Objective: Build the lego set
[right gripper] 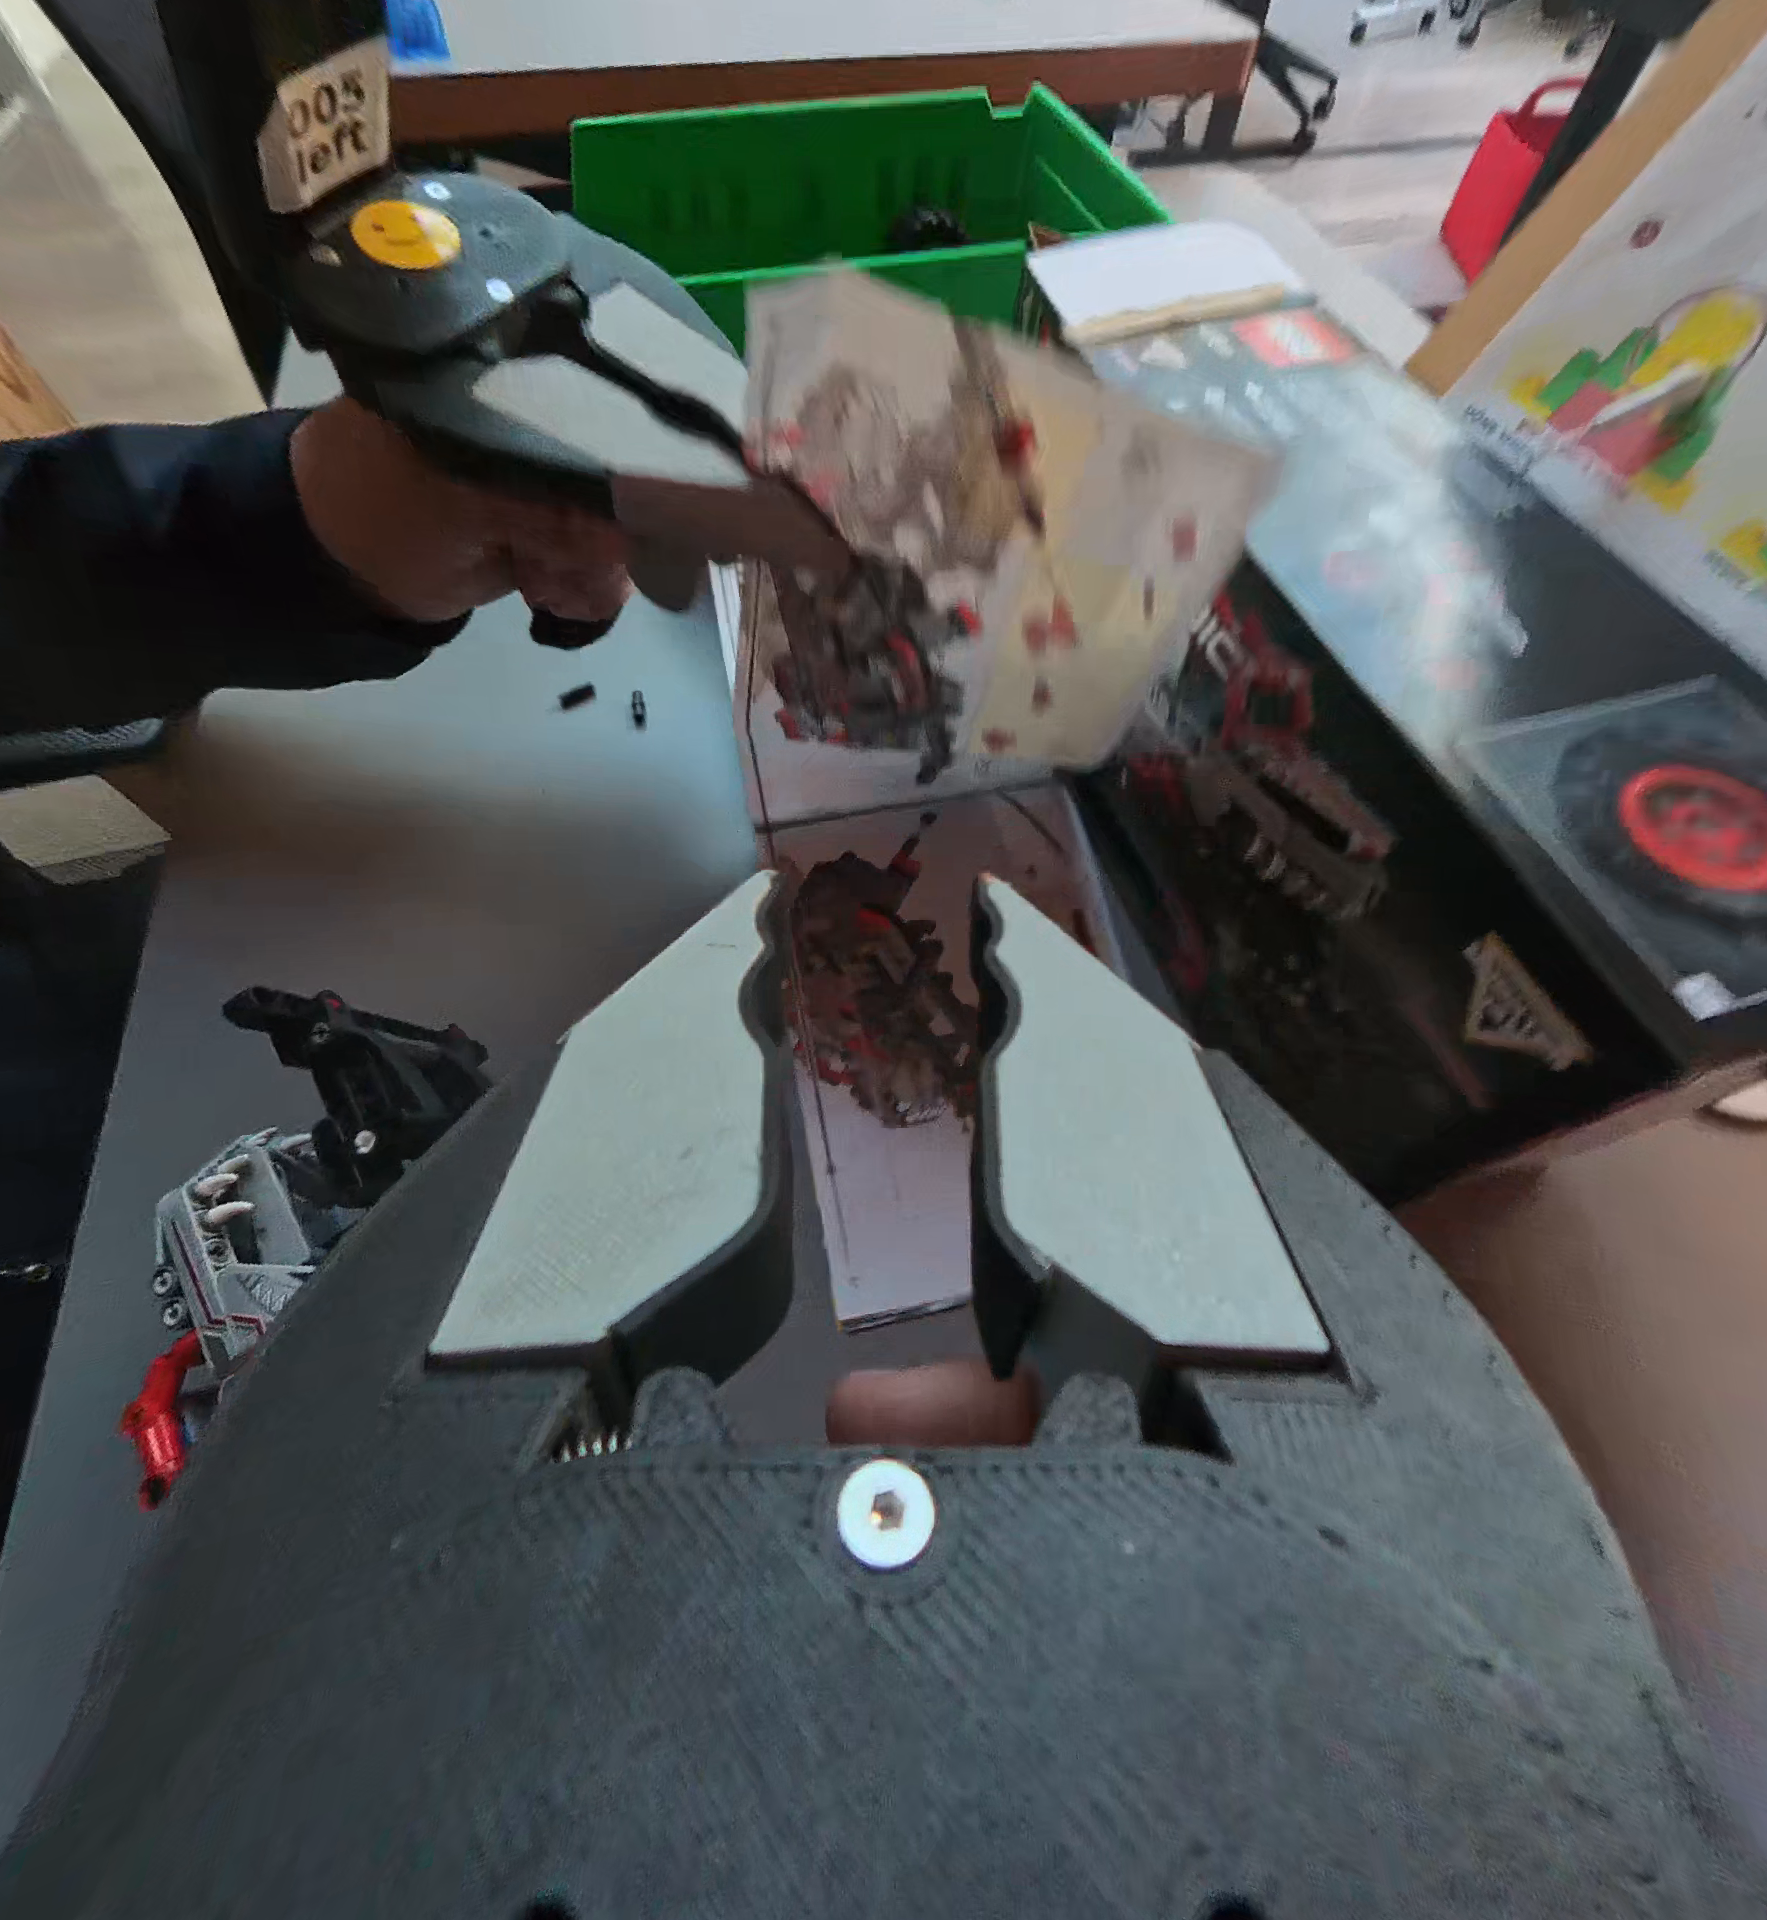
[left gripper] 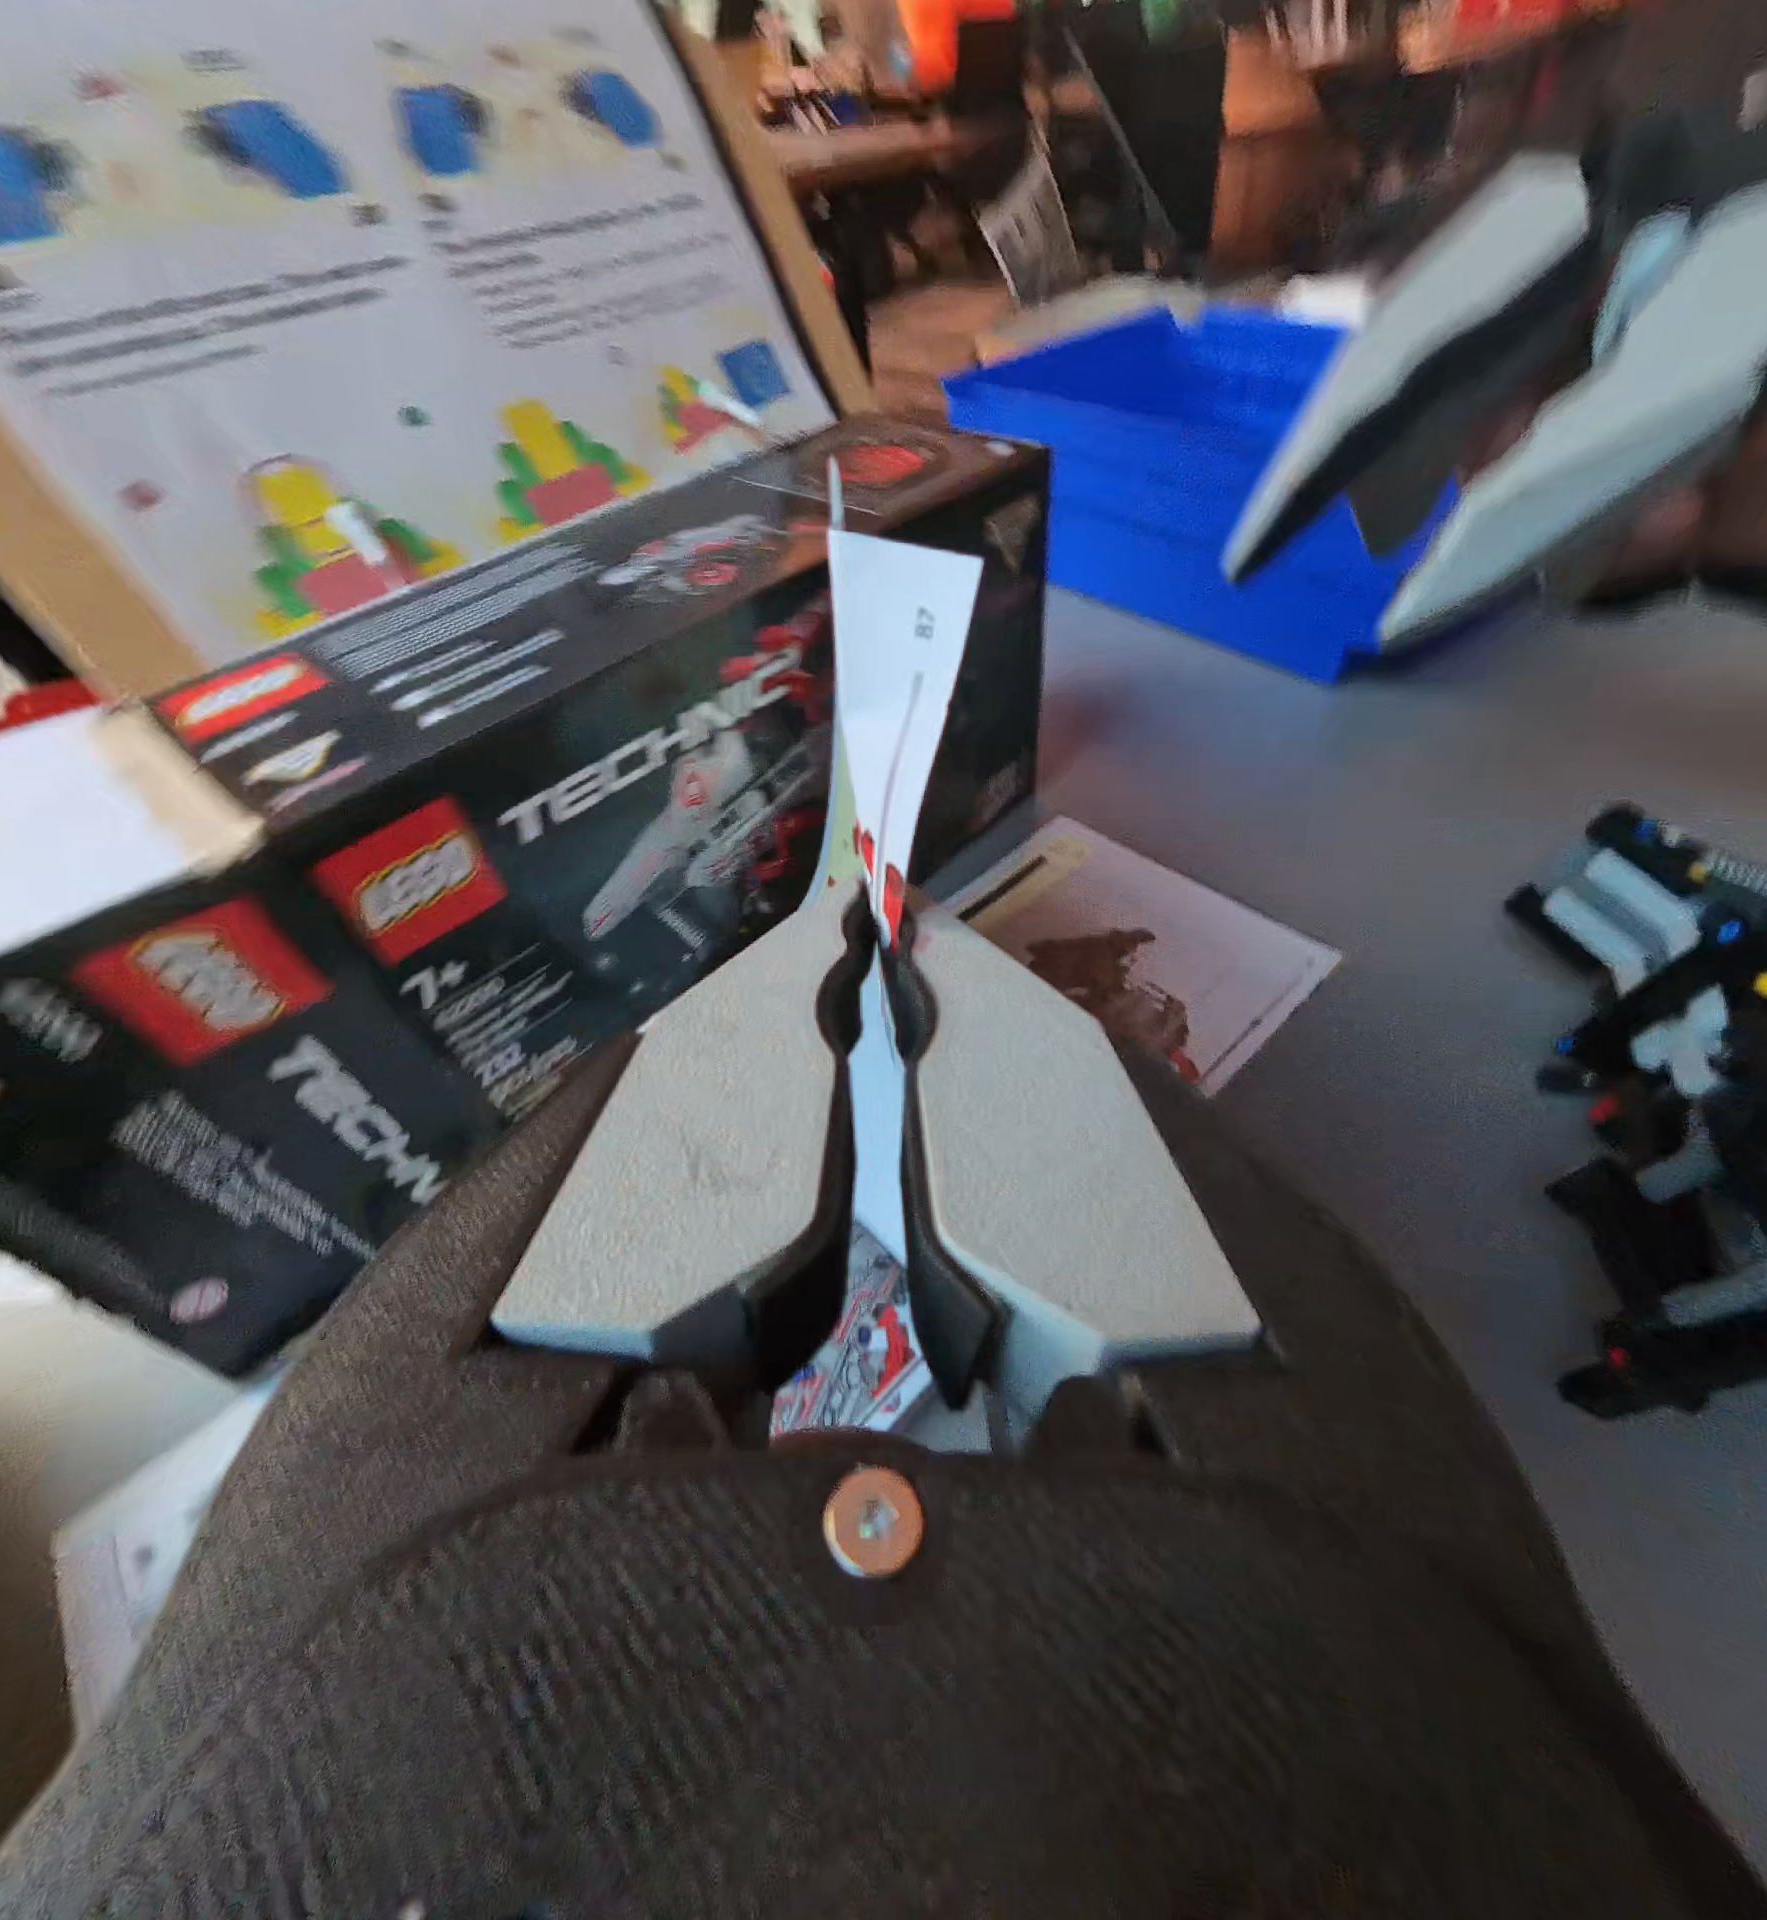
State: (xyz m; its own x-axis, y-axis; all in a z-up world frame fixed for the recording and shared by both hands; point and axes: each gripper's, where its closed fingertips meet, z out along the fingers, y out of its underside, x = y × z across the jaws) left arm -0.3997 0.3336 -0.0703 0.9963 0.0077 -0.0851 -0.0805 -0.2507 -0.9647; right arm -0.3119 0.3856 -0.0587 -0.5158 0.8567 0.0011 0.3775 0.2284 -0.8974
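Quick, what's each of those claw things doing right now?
Left gripper: closed, pinching a page of the instruction booklet.
Right gripper: open, holding nothing.

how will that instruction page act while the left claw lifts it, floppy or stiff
Probably floppy: the page curves and twists above the shut left claw. Likely light, since a thin pinch holds it up. It may tear if tugged, being still joined to the booklet lying on the table.
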